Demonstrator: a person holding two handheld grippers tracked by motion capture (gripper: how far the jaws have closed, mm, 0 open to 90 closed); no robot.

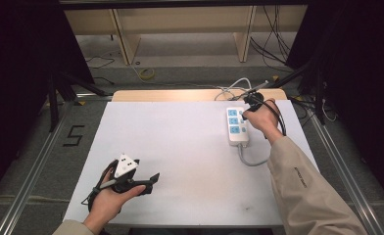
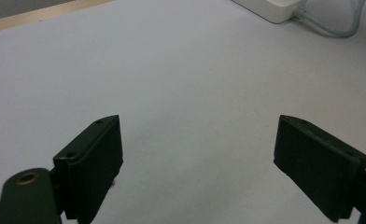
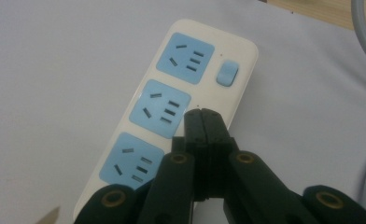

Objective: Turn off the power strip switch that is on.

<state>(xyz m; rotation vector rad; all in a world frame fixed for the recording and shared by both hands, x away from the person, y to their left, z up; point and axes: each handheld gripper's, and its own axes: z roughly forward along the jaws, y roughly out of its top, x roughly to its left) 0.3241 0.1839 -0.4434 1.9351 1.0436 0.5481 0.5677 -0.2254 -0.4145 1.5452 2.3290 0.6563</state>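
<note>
Right gripper view: the clenched right gripper [image 3: 203, 113] tips sit over the power strip's [image 3: 239, 56] middle switch, long axis running toward upper right.

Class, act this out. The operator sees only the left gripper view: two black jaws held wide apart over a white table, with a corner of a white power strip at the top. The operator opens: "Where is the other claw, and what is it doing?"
Observer: The right claw is shut, with its tips over the power strip, right beside the middle socket.
Operator: How many sockets does the strip have?
Observer: Three blue ones in a row. A blue switch sits beside the far socket.
Operator: Is anything plugged in?
Observer: No, none of the three has a plug in it.
</note>
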